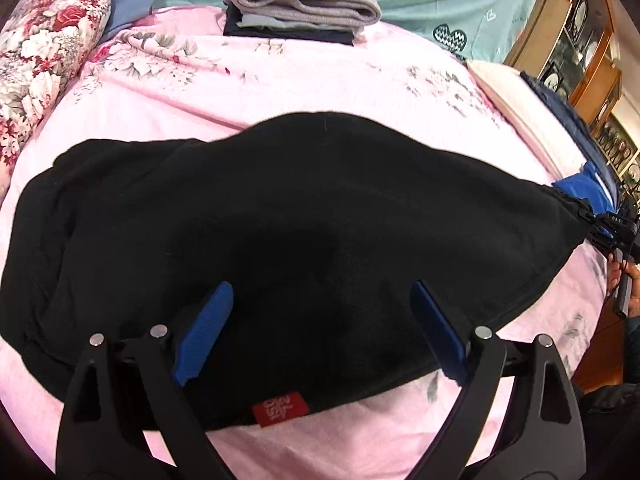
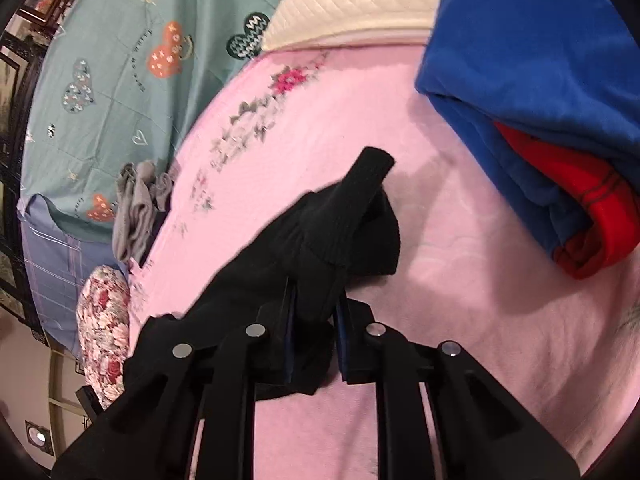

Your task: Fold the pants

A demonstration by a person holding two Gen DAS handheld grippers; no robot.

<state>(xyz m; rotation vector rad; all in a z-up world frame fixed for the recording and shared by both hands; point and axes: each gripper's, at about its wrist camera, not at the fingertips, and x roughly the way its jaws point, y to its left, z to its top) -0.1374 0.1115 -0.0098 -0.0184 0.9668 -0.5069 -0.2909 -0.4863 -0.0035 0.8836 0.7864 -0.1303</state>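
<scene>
In the left wrist view, the left gripper (image 1: 322, 312) hangs over the near edge of the black pants (image 1: 280, 216), its blue fingers (image 1: 208, 332) spread wide apart with nothing between them. A red label (image 1: 280, 409) shows at the garment's near hem, just between the gripper's arms. The pants lie in a broad dark mass across the pink floral sheet (image 1: 304, 80), bunched at the left and drawn to a taut point at the right. At that right tip the right gripper (image 1: 600, 222) pinches the fabric, and part of a hand (image 1: 624, 280) shows beside it.

In the right wrist view, the right gripper (image 2: 316, 308) has its fingers drawn close together, clamped on a fold of the black pants (image 2: 320, 236); a ribbed cuff end sticks up beyond the fingers, above the pink floral sheet (image 2: 440, 240).

Farther off, a blue garment (image 2: 532, 60) with a red garment (image 2: 592, 216) tucked beneath it sits at the right of the sheet. A cream quilted pad (image 2: 360, 4) lies behind them. A rose-patterned pillow (image 1: 48, 52) rests at the far left. At the far edge a grey folded garment (image 1: 304, 0) tops a small stack on a dark one, and a teal heart-print cover (image 1: 460, 4) spreads behind it. Wooden shelving (image 1: 580, 40) stands at the far right.
</scene>
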